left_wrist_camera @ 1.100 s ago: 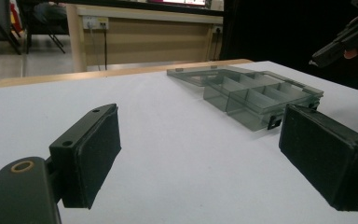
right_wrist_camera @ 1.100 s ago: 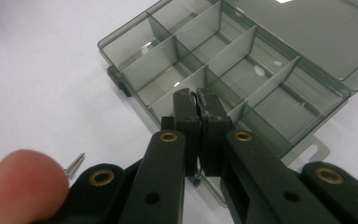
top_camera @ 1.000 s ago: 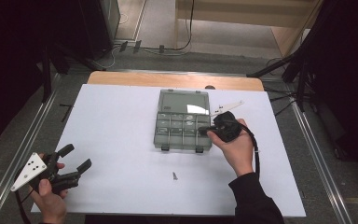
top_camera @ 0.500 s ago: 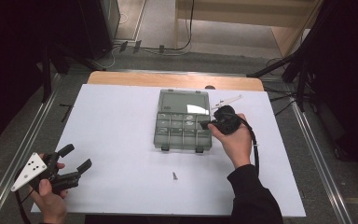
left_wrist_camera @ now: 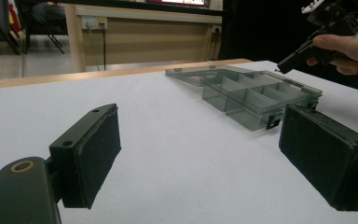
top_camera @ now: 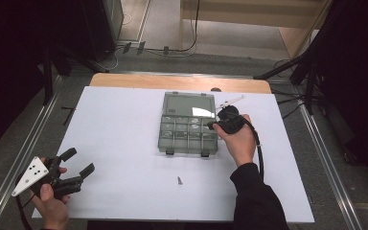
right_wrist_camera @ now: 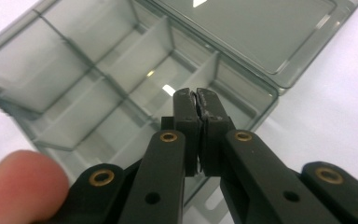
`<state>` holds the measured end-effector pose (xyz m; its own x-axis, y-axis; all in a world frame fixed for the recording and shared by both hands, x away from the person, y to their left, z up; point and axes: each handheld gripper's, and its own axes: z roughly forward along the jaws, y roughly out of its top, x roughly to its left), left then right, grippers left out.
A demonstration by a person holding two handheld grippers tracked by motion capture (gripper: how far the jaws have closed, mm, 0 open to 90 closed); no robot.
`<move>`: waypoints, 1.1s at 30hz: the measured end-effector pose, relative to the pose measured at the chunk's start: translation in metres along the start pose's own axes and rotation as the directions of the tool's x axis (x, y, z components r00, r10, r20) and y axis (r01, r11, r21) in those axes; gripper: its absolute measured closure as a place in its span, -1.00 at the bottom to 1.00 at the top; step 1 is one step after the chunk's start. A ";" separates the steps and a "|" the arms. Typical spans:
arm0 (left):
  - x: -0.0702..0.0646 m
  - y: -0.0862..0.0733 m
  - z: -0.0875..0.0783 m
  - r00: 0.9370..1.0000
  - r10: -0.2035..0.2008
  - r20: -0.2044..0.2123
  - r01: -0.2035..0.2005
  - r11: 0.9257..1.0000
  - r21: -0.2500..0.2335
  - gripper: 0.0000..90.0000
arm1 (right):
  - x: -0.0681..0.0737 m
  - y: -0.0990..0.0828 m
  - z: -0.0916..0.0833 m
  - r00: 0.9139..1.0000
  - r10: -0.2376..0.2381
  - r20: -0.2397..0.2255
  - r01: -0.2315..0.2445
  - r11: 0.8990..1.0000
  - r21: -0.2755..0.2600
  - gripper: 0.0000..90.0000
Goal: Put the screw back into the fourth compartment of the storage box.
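Right tool (top_camera: pixel 214 125) pressed together, nothing visibly pinched, hovering over the grey compartment box (top_camera: pixel 188 123) at frame centre, lid open, compartments looking empty. Left tool (top_camera: pixel 79 163) spread wide, lower left, holding nothing.

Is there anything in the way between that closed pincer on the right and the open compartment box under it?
Nothing visible. The right gripper hangs with its fingers pressed together right over the open compartments of the grey organizer box, whose lid lies folded back flat behind. Whether something tiny is pinched between the fingers cannot be told.
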<state>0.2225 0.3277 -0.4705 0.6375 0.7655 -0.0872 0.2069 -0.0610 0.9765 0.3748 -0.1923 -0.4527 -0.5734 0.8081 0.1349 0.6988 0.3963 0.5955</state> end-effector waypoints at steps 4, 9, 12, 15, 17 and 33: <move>0.000 0.000 0.000 1.000 0.001 0.002 -0.001 1.000 0.001 -0.72 | -0.004 0.000 0.007 1.000 0.001 0.007 -0.001 1.000 0.011 1.00; 0.000 0.000 0.001 1.000 0.000 0.004 0.000 1.000 0.000 -0.72 | -0.005 -0.001 0.015 1.000 0.001 0.021 -0.002 1.000 0.028 0.99; 0.000 0.000 0.000 1.000 0.002 0.003 -0.002 1.000 0.001 -0.72 | -0.007 -0.001 0.015 0.999 0.033 0.000 -0.033 0.999 0.013 0.76; 0.000 0.000 0.000 1.000 0.001 0.004 -0.001 1.000 0.000 -0.72 | -0.007 -0.001 0.010 0.999 0.042 -0.002 -0.042 0.999 -0.015 0.59; 0.000 0.000 0.000 1.000 0.000 0.004 0.000 1.000 0.000 -0.72 | -0.007 -0.002 0.007 0.999 0.048 -0.015 -0.048 0.998 -0.028 0.44; 0.000 0.000 0.001 1.000 -0.002 0.005 0.002 1.000 -0.002 -0.72 | 0.019 -0.012 -0.016 0.998 0.034 -0.054 -0.039 0.994 -0.106 -0.16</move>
<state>0.2229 0.3273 -0.4707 0.6409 0.7623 -0.0903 0.2067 -0.0581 0.9767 0.3488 -0.1884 -0.4450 -0.5719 0.7962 0.1975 0.6712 0.3158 0.6707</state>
